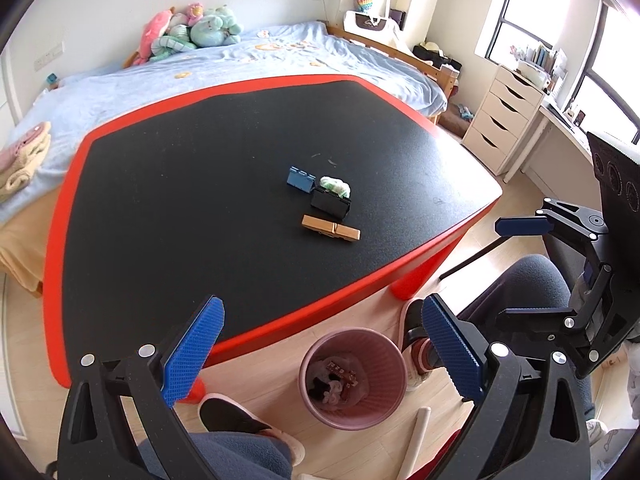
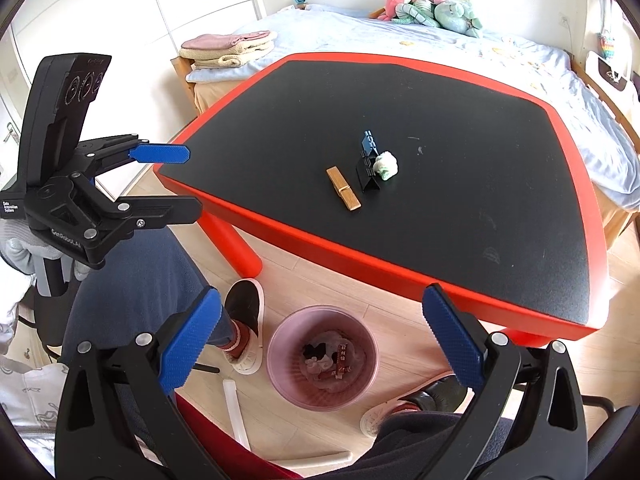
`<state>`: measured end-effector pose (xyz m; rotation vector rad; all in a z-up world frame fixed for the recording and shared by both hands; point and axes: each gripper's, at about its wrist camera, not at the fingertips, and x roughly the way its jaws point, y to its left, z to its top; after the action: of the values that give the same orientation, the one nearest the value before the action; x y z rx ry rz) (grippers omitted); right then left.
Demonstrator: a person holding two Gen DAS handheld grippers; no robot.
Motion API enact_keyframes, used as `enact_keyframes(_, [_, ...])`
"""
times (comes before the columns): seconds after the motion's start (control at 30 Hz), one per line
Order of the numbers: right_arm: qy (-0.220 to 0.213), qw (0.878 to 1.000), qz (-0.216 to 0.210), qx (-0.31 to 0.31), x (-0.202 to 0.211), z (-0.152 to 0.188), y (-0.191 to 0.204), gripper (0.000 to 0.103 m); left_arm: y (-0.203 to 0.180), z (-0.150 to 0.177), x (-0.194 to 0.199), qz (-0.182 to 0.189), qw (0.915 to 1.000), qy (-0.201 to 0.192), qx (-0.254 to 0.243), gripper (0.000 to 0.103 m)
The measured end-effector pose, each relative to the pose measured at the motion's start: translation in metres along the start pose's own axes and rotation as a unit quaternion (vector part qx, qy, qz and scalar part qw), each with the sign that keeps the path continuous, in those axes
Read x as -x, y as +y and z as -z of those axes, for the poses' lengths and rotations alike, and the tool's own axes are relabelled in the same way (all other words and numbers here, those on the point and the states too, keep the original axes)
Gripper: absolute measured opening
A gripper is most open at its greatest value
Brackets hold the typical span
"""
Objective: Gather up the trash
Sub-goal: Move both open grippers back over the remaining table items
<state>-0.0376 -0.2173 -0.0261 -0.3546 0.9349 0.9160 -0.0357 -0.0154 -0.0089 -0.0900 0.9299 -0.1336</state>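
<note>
matt black table top (image 1: pixel 200 184), wooden clothespin (image 1: pixel 331 228)

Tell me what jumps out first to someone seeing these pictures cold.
The black tabletop with its bright red rim dominates, carrying a small cluster: a wooden clothespin, a black binder clip, a blue binder clip and a crumpled white-green wad. Below its edge, a pink ribbed wastebasket already holds scraps. Both blue-padded tongs are open.

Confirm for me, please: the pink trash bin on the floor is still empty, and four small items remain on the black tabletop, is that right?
Not quite: the pink trash bin is not empty. The right wrist view looks straight down into it and shows several discarded bits already lying at the bottom. The rest holds: it stands on the floor, and the wooden clothespin, black clip, blue clip and crumpled wad remain on the black tabletop.
</note>
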Motion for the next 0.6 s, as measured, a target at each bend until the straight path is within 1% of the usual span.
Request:
enact_keyframes(0.3, [0.006, 1.0, -0.004, 0.022, -0.021, -0.033, -0.006, 0.099, 0.02, -0.039, -0.021, 0.003, 0.9995, 0.005, -0.032, 0.095])
enact_keyframes(0.6, [0.026, 0.999, -0.008, 0.029, -0.057, -0.052, -0.015, 0.099, 0.039, -0.067, -0.063, 0.003, 0.9974, 0.028, -0.066, 0.095])
